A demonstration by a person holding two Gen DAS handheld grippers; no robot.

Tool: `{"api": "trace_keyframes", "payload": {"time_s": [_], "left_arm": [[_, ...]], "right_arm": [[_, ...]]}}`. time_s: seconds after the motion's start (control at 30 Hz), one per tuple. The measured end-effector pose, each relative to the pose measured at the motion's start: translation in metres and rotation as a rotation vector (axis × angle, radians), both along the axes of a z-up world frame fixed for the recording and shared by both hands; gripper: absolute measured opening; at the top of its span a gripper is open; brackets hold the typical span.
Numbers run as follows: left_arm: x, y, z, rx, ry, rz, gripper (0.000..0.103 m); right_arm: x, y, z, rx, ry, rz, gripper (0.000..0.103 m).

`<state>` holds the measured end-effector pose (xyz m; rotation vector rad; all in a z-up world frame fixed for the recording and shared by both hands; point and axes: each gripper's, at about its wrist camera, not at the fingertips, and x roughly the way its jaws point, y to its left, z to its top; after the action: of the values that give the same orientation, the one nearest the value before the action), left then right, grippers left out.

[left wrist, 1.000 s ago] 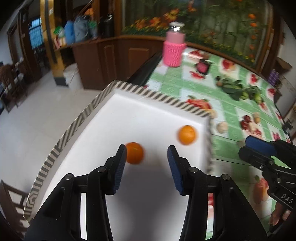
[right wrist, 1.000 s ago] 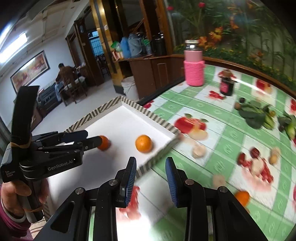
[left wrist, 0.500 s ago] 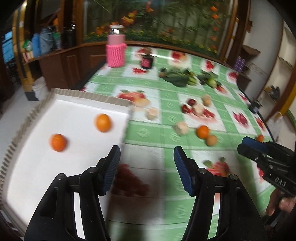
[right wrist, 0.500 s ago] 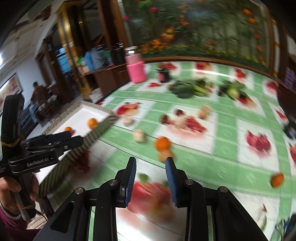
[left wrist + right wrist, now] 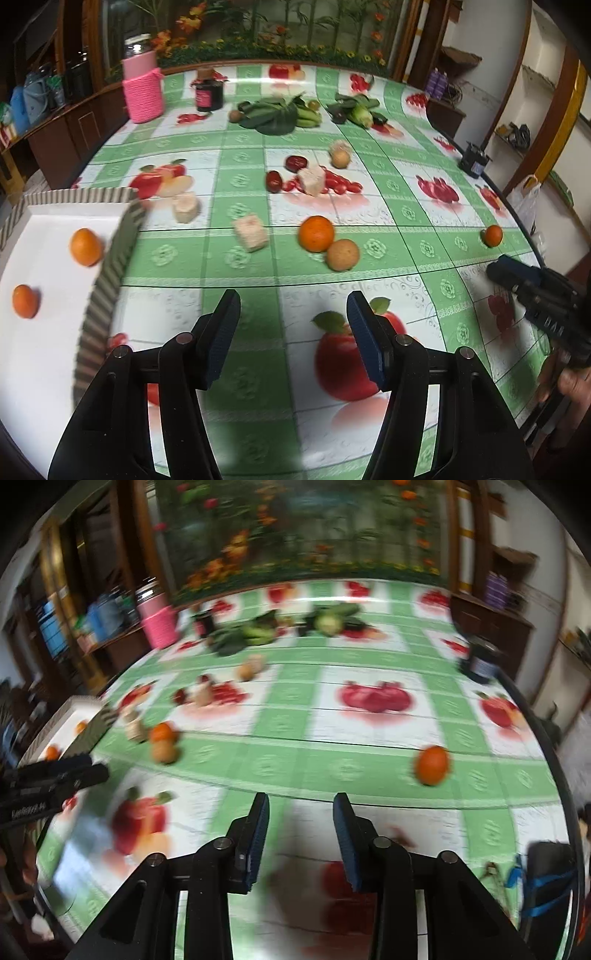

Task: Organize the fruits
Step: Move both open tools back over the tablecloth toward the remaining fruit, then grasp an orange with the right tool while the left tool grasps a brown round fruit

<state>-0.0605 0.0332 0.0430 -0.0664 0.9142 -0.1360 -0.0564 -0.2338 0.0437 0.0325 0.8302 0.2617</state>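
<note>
My left gripper [image 5: 293,308] stands open and empty above the green fruit-print tablecloth. A white tray with a striped rim [image 5: 110,254] lies at the left and holds two oranges [image 5: 85,246] [image 5: 25,301]. Ahead of the left gripper sit an orange [image 5: 316,233] and a tan round fruit [image 5: 342,254] touching it. A smaller orange [image 5: 493,235] lies far right near the right gripper [image 5: 496,269]. In the blurred right wrist view my right gripper [image 5: 300,806] is opening with nothing between its fingers; that lone orange [image 5: 432,765] lies ahead to its right.
Pale cubes [image 5: 251,232] [image 5: 185,207], red fruits [image 5: 274,181], a pink knitted jar [image 5: 143,92], a dark jar [image 5: 209,94] and green vegetables [image 5: 280,114] are spread farther back. The table edge [image 5: 517,218] curves along the right. A dark object [image 5: 474,159] sits near that edge.
Both grippers swung right, away from the tray and over the tablecloth. The left jaws widened after leaving an orange in the tray. The right jaws widened.
</note>
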Motion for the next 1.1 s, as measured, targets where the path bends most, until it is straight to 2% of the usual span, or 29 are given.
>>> {"api": "trace_keyframes", "payload": {"time_s": [0.2,0.37,0.53,0.57,0.67,0.77,0.87,0.97,1.1], "left_arm": [[0.013,-0.017,-0.009,0.001,0.025,-0.025,0.060],[0.021,-0.021,-0.012,-0.003,0.032,-0.023,0.060],[0.027,-0.021,-0.015,0.003,0.039,-0.011,0.060],[0.028,-0.022,-0.016,0.005,0.041,-0.010,0.060],[0.032,-0.023,-0.019,0.010,0.047,-0.007,0.060],[0.037,-0.025,-0.023,0.019,0.059,-0.004,0.060],[0.042,-0.029,-0.026,0.017,0.066,0.002,0.060],[0.047,-0.032,-0.027,0.020,0.066,0.011,0.060],[0.054,-0.037,-0.029,0.024,0.063,0.018,0.060]], "right_arm": [[0.017,-0.043,-0.003,-0.003,0.011,-0.142,0.043],[0.032,-0.056,-0.007,-0.013,0.026,-0.170,0.043],[0.054,-0.058,-0.018,-0.069,0.061,-0.181,0.043],[0.058,-0.060,-0.021,-0.054,0.074,-0.176,0.043],[0.063,-0.069,-0.026,0.066,0.067,-0.164,0.031],[0.058,-0.064,-0.024,0.159,0.057,-0.108,0.031],[0.051,-0.045,-0.018,0.158,0.037,-0.053,0.031],[0.045,-0.028,-0.013,0.218,0.033,0.009,0.031],[0.046,-0.013,-0.014,0.239,0.037,0.042,0.031]]}}
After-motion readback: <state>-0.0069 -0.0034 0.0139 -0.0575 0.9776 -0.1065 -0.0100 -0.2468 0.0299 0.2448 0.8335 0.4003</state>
